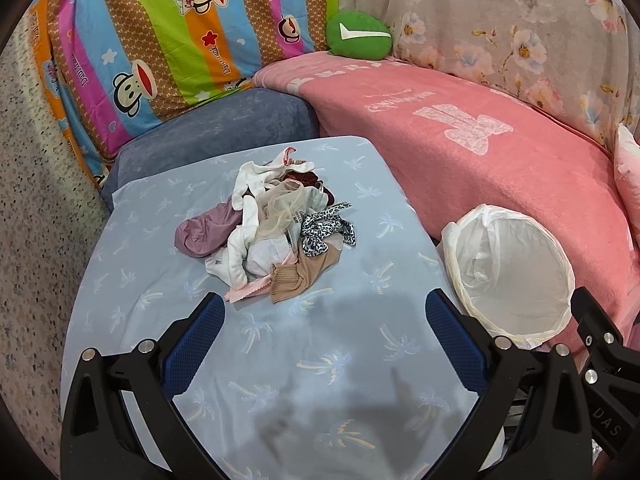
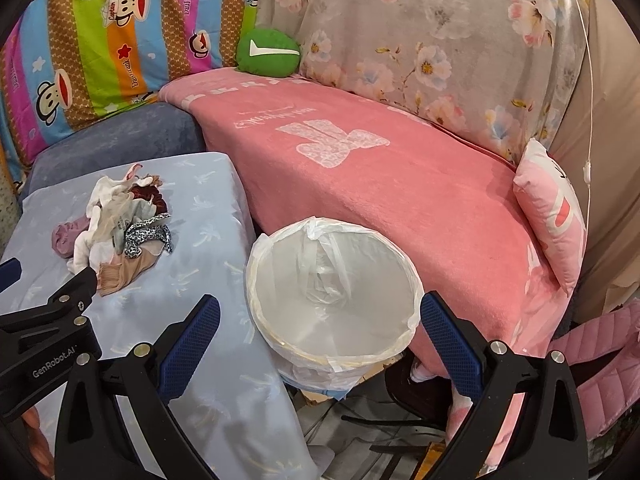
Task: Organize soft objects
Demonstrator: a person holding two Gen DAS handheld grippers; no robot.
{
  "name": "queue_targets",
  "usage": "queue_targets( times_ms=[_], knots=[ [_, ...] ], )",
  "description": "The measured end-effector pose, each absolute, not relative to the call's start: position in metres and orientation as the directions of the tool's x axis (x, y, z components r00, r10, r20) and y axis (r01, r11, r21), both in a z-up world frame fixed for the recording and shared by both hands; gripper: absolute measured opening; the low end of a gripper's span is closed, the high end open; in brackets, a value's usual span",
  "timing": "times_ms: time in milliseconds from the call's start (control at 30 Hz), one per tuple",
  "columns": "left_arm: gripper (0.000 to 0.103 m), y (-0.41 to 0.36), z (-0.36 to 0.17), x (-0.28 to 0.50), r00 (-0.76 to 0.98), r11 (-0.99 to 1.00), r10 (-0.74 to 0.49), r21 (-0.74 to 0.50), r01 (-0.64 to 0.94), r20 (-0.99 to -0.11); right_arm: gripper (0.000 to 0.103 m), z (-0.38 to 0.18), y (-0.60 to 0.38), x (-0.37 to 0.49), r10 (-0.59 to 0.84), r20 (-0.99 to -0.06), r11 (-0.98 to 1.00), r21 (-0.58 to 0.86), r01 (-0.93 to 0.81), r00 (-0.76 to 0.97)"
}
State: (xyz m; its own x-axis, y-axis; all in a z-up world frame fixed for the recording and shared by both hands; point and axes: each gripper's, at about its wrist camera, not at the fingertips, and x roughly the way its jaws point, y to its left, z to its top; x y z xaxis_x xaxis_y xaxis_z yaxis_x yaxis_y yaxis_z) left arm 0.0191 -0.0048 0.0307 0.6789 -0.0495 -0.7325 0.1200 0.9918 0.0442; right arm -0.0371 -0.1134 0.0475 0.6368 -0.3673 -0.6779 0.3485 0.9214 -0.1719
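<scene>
Left wrist view, read from left edge to right: a cartoon-monkey striped cover (image 1: 160, 40) fills the upper left, a blue-grey cushion (image 1: 224, 128) sits below it, and a pale blue palm-print sheet (image 1: 160, 280) spreads over the flat surface in the centre. On that sheet, a little above mid-frame, lies the pile of soft garments (image 1: 264, 224): a mauve piece at its left, white ones in the middle, a leopard-print strip at its right and a ribbed tan piece at its lower edge. The left gripper (image 1: 324, 340) hangs above bare sheet at the bottom of the frame with its blue pads spread wide and nothing between them; it appears lined up with the pile, probably so a first piece can be picked. Right of the sheet stands a white bag-lined bin (image 1: 512, 276), only partly in frame, just beside the pink blanket (image 1: 500, 152); its place next to the sheet suggests it is where the garments are meant to go. A green plush (image 1: 358, 34) rests at upper centre against a floral drape (image 1: 520, 40).

The right wrist view shows the same pile (image 2: 116, 232) small at the left, with the left gripper's black body crossing the lower left. The right gripper (image 2: 320, 340) is likewise wide open and empty, poised over the bin (image 2: 336, 292), whose whole rim and empty liner show only here. Also seen only here: a pink pillow (image 2: 556, 220) at the right, and clutter on the floor beneath the bin.
</scene>
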Motion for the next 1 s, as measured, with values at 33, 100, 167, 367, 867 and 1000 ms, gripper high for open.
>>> queue_targets(
  times_ms=[33, 100, 167, 367, 867, 1000],
  knots=[
    [0.096, -0.0048, 0.0308, 0.0191, 0.679, 0.992, -0.05, 0.043, 0.121, -0.733, 0.097, 0.0476, -0.1133, -0.0366, -0.37, -0.677, 0.921, -0.174, 0.35, 0.636],
    [0.096, -0.0058, 0.0306, 0.019, 0.681, 0.992, -0.051, 0.044, 0.122, -0.73, 0.097, 0.0479, -0.1142, -0.036, -0.373, -0.677, 0.919, -0.175, 0.353, 0.635],
    [0.096, -0.0072, 0.031, 0.0192, 0.684, 0.991, -0.053, 0.047, 0.127, -0.728, 0.097, 0.0479, -0.1158, -0.0353, -0.376, -0.678, 0.917, -0.173, 0.359, 0.632],
    [0.096, -0.0097, 0.0299, 0.0205, 0.683, 0.988, -0.059, 0.053, 0.142, -0.728, 0.097, 0.0475, -0.1197, -0.0331, -0.388, -0.68, 0.911, -0.179, 0.372, 0.623],
    [0.096, -0.0129, 0.0287, 0.0239, 0.677, 0.988, -0.066, 0.048, 0.148, -0.733, 0.097, 0.0457, -0.1213, -0.0296, -0.396, -0.685, 0.907, -0.187, 0.377, 0.612],
    [0.096, -0.0135, 0.0285, 0.0252, 0.673, 0.988, -0.068, 0.045, 0.149, -0.736, 0.097, 0.0454, -0.1217, -0.0288, -0.395, -0.686, 0.907, -0.186, 0.377, 0.611]
  ],
)
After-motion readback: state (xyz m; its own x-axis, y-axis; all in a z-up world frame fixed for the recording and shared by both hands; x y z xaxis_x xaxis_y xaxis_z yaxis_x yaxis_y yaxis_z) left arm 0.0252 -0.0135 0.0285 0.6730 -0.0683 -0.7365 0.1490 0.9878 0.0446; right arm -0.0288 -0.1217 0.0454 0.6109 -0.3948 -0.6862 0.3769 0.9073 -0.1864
